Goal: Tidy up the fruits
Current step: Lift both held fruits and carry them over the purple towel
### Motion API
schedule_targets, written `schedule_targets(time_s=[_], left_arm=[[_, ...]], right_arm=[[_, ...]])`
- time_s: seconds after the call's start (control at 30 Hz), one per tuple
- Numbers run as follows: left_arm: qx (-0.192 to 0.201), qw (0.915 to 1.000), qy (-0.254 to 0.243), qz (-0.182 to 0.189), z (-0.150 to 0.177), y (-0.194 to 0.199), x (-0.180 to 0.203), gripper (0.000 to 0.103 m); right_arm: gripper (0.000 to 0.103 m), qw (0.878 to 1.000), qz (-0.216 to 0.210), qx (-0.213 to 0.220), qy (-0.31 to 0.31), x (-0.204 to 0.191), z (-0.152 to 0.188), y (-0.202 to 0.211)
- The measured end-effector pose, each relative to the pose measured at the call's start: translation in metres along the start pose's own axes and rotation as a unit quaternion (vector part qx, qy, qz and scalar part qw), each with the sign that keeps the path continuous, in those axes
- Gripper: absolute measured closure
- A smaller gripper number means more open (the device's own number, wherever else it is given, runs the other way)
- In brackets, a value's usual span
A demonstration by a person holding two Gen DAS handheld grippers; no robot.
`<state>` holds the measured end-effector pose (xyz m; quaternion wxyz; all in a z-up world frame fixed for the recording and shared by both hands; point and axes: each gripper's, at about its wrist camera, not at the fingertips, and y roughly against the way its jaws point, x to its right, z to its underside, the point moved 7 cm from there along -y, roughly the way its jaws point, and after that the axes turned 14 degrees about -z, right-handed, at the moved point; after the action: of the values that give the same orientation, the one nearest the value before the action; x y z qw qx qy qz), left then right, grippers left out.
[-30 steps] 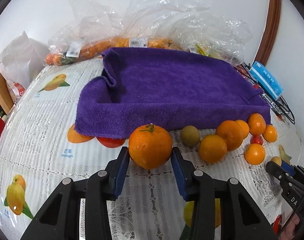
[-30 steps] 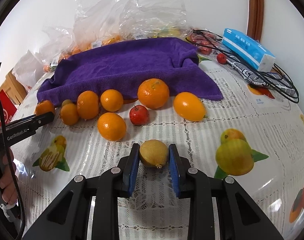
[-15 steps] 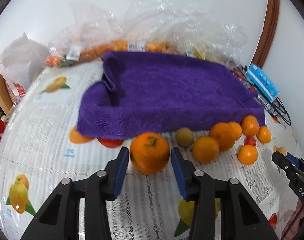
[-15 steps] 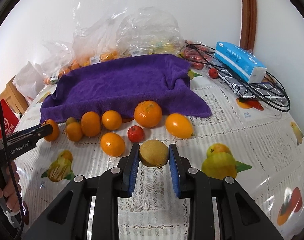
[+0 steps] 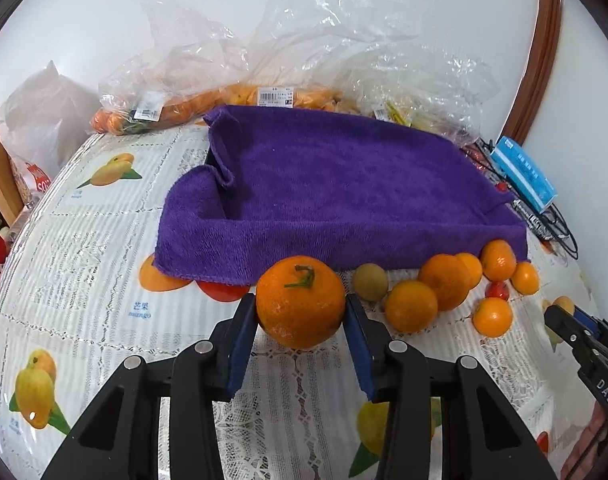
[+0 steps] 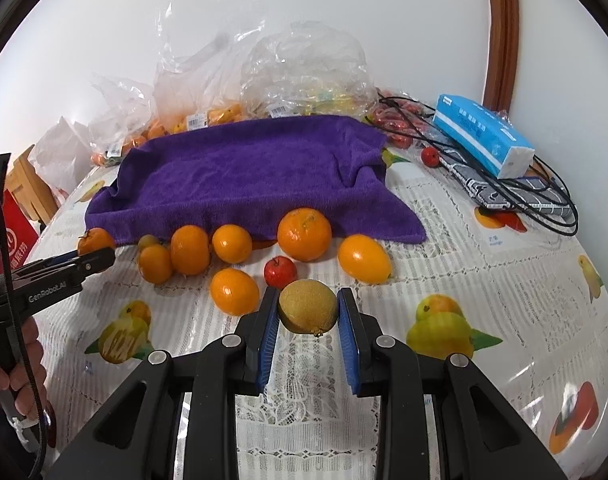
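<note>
Large orange [image 5: 299,307] clamped in left gripper [image 5: 299,334], kiwi-like fruit [image 6: 308,307] clamped in right gripper [image 6: 307,322]; both raised and drawn back from the fruit row [image 6: 195,250] since a second ago, presumably for transfer onto purple towel [image 5: 344,196]. Clearance beneath either fruit unverifiable; bag contents indistinct.

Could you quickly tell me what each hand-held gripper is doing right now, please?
Left hand-held gripper: closed on a large orange.
Right hand-held gripper: closed on a brownish-green fruit, possibly a kiwi.
</note>
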<state>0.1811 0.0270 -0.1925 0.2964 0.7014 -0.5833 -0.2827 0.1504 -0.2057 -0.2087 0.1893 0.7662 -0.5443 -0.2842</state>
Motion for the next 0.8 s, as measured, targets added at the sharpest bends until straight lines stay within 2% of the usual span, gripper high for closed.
schedule_targets(time_s=[0.23, 0.47, 0.8], left_arm=[[0.011, 0.9998, 0.008, 0.016, -0.009, 0.016, -0.001, 0.062], [0.031, 0.9993, 0.000, 0.022, -0.033, 0.029, 0.005, 0.062], [0.040, 0.9991, -0.008, 0.013, -0.063, 0.008, 0.012, 0.062]], right_arm=[[0.074, 1.000, 0.000, 0.007, 0.006, -0.004, -0.006, 0.001], [0.074, 1.000, 0.001, 0.018, 0.013, -0.006, -0.022, 0.001], [0.074, 0.999, -0.007, 0.038, 0.034, -0.011, -0.063, -0.018]])
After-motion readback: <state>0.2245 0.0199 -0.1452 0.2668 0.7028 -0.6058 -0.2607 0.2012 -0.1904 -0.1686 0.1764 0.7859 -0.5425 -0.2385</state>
